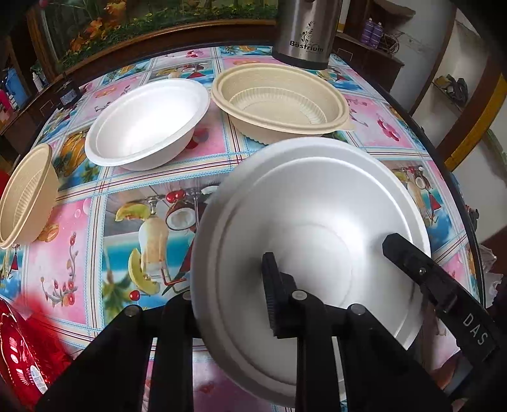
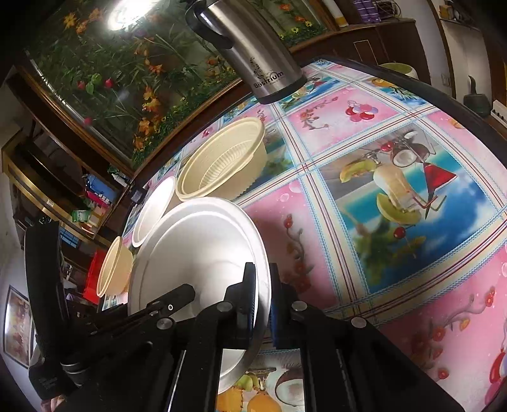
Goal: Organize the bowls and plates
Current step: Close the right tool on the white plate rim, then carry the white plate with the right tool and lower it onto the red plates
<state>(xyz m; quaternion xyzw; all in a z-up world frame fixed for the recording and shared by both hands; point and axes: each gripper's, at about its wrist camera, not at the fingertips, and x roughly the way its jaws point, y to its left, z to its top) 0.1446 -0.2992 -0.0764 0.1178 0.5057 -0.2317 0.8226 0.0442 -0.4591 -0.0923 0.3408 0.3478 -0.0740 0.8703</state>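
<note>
Both jaws pinch white bowl [image 1: 317,215], its underside hidden.

Both grippers are angling downward, the left gripper [image 1: 234,285] and right gripper [image 2: 263,291] each pinching an opposite side of a white bowl's [image 1: 317,202] rim.

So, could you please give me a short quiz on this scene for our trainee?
1. True or false: the left tool and the right tool both clamp the held white bowl.
2. What stands behind the beige bowl at the far edge of the table? A a glass jug; B a steel flask; C a mug.
3. Is the free white bowl upright or upside down?
Key: 1 true; 2 B; 3 upright.
</note>
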